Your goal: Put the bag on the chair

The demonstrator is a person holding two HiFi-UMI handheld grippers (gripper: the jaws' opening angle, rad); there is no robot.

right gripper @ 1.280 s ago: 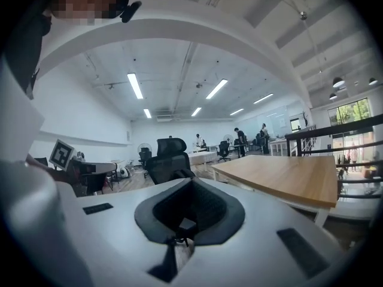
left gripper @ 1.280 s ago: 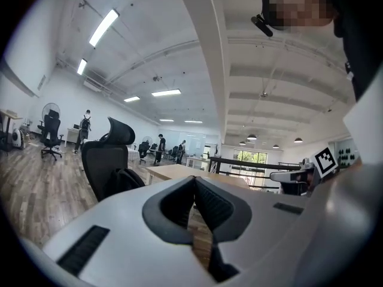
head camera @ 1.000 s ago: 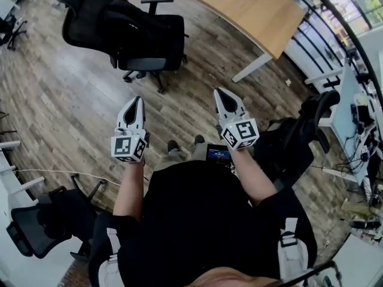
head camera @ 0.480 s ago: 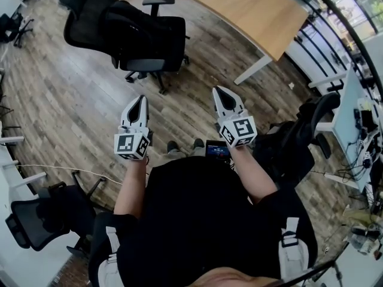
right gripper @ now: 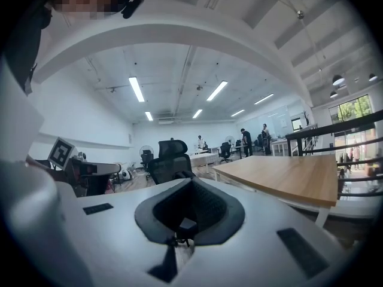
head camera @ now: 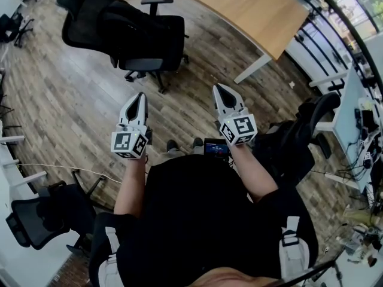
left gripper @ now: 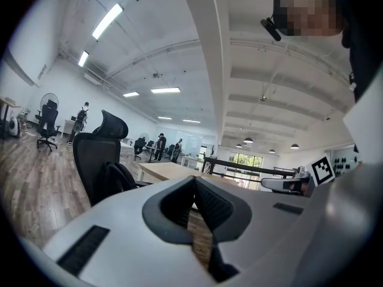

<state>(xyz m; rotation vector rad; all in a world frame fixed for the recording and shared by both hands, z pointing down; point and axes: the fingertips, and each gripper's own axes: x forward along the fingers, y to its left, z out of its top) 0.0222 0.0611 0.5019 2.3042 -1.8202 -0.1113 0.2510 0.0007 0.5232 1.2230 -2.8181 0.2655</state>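
Note:
A black office chair [head camera: 90,23] stands on the wooden floor ahead of me, with a black bag [head camera: 152,40] resting on its seat. My left gripper [head camera: 139,95] and right gripper [head camera: 220,89] are held side by side at waist height, well short of the chair. Both are shut with nothing between the jaws. In the left gripper view the chair [left gripper: 96,157] with the bag [left gripper: 118,183] shows beyond the shut left gripper [left gripper: 194,181]. The right gripper view has the chair [right gripper: 172,160] behind the shut right gripper [right gripper: 191,184].
A long wooden desk [head camera: 239,8] stands to the right of the chair. A second black chair [head camera: 299,136] is close at my right and a third [head camera: 42,220] at lower left. A cable [head camera: 60,167] crosses the floor. People stand far off [left gripper: 160,145].
Almost nothing: both grippers stay shut and empty in the same place, and the view has shifted only slightly.

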